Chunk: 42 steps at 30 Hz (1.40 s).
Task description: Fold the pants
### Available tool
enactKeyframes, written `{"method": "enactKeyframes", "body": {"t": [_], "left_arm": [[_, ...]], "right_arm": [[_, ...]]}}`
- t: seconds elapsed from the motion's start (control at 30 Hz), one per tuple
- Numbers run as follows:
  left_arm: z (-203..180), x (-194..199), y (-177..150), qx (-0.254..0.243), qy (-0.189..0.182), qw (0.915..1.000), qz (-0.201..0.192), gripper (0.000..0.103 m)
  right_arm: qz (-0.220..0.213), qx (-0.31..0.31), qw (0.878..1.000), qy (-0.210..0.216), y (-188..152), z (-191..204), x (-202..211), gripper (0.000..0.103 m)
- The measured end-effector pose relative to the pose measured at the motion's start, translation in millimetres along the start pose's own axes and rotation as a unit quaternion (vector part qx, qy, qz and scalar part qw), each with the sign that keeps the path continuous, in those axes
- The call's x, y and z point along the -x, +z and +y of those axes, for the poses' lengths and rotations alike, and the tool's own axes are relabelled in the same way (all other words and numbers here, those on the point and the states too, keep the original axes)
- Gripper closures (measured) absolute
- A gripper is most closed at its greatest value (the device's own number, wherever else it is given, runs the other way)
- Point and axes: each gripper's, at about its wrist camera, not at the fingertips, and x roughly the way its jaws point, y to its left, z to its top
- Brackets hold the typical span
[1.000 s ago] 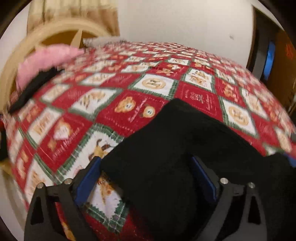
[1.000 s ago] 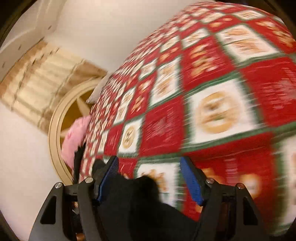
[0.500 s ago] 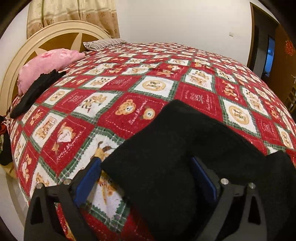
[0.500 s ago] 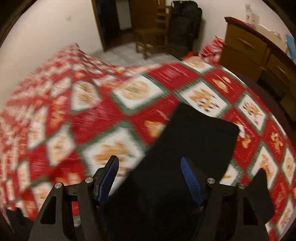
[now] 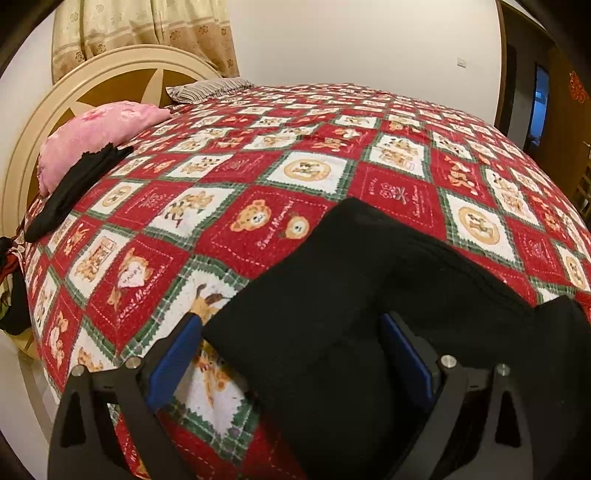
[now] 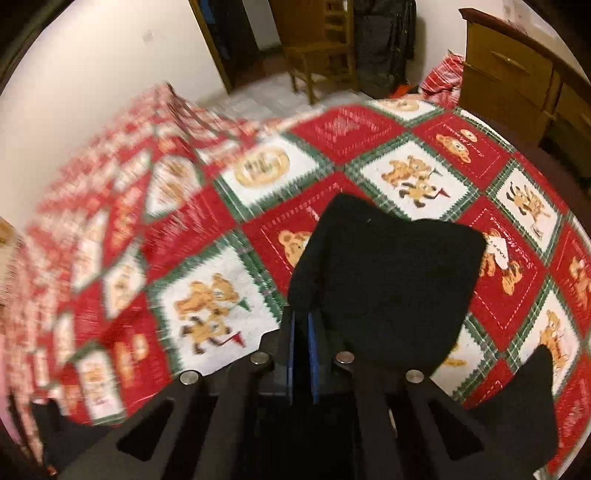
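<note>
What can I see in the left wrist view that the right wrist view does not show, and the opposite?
Only the left wrist view shows the headboard, pink pillow, striped pillow, curtain and a dark garment beside the pink pillow. Only the right wrist view shows a wooden chair and wooden dresser. Both show the black pants on the teddy-bear quilt.

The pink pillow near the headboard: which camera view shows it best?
The left wrist view. There the pink pillow lies sharp and well lit before the headboard, with dark cloth over its lower edge. The right wrist view shows at most a blurred pink sliver at its left edge.
</note>
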Motion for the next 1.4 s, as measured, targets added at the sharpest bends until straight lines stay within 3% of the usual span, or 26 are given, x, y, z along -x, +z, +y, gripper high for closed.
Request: {"method": "enactKeyframes", "body": {"t": [0.17, 0.33, 0.43, 0.6, 0.7, 0.87, 0.93, 0.97, 1.0, 1.07, 1.23, 1.4], "left_arm": [[-1, 0, 0, 0.0, 0.001, 1.0, 0.001, 0.004], [1, -1, 0, 0.003, -0.003, 1.0, 0.003, 0.004], [1, -1, -1, 0.005, -0.005, 1.0, 0.003, 0.004], [1, -1, -1, 0.004, -0.004, 1.0, 0.003, 0.004], [0, -2, 0, 0.0, -0.005, 1.0, 0.004, 0.004], [-1, -3, 4, -0.005, -0.008, 0.9999, 0.008, 0.003], [-3, -2, 5, -0.008, -0.003, 0.9999, 0.006, 0.003], [-4, -1, 6, -0.012, 0.001, 0.9999, 0.005, 0.003], [-7, 2, 7, -0.02, 0.006, 0.9998, 0.002, 0.005], [-13, 10, 9, -0.036, 0.005, 0.9993, -0.005, 0.005], [-41, 45, 13, -0.081, -0.038, 0.9948, -0.049, 0.005], [-76, 73, 12, -0.121, -0.09, 0.9861, -0.07, 0.005]], "right_arm": [[-0.065, -0.049, 0.994, 0.075, -33, -31, 57, 0.097], [-0.116, -0.118, 0.981, 0.102, -83, -79, 104, 0.097], [-0.129, -0.161, 0.973, 0.106, -117, -107, 118, 0.097], [-0.112, -0.224, 0.96, 0.124, -157, -148, 111, 0.097], [-0.121, -0.213, 0.967, 0.066, -159, -154, 121, 0.097], [-0.146, -0.217, 0.965, 0.02, -148, -175, 151, 0.094], [-0.148, -0.2, 0.968, 0.003, -138, -182, 156, 0.071], [-0.148, -0.196, 0.969, -0.002, -136, -185, 156, 0.04], [-0.149, -0.192, 0.97, -0.015, -133, -189, 154, 0.026], [-0.135, -0.183, 0.973, -0.026, -131, -194, 147, 0.026], [-0.097, -0.117, 0.986, -0.067, -131, -179, 115, 0.03], [-0.093, -0.089, 0.987, -0.097, -128, -162, 97, 0.036]]}}
